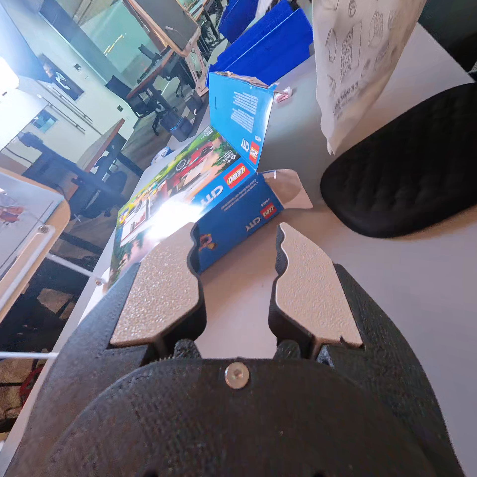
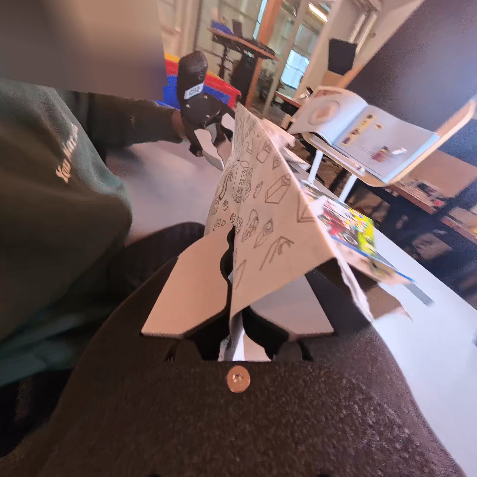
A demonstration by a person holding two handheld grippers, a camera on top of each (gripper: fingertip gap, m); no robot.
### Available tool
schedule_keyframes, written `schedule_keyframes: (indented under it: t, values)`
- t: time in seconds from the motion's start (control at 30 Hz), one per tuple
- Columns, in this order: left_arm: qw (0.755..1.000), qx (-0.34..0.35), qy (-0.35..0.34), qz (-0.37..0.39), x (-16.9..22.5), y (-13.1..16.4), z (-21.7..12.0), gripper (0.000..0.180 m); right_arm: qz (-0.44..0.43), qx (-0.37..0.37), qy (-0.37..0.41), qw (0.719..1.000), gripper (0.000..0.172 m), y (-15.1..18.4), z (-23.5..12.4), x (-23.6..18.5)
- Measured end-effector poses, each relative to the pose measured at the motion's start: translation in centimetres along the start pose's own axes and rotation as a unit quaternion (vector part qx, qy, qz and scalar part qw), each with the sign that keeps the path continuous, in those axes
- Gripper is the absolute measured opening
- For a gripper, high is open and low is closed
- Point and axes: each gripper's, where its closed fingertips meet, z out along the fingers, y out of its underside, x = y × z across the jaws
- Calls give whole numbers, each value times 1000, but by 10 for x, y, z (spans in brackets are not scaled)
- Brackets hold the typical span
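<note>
Two hand-held grippers here. Right hand-held gripper point(image 2: 233, 247) is clamped on one white paper bag point(image 2: 268, 206) printed with line-drawn bricks, bag rising at frame centre; only one of its beige fingers point(image 2: 196, 278) shows, pressed flat to the paper. Left hand-held gripper point(image 1: 235, 240) is spread wide with nothing in it, its grainy beige pads either side of the near corner of one glossy blue cardboard box point(image 1: 227, 214), end flaps open, lying mid-frame on the grey bench point(image 1: 387, 296). One black mesh cushion point(image 1: 413, 165) at right, two blue bins point(image 1: 263, 44) up top.
</note>
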Motion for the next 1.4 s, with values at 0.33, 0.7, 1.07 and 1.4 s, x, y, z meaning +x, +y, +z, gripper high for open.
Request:
schedule_keyframes:
  t: [0.33,0.7,1.07,1.4]
  values:
    - [983,-49,-61,166,10,-37,128,19,-43,-89,122,988,0,32,-63,34]
    - [994,60,-50,-77,-79,-91,67,2,-329,-155,179,914,0,4,0,64]
    - [999,19,-40,-24,-73,-59,54,2,-593,-226,152,758,0,-11,100,71]
    - [995,68,-28,-62,-81,-77,43,2,-656,-284,118,689,2,29,136,96]
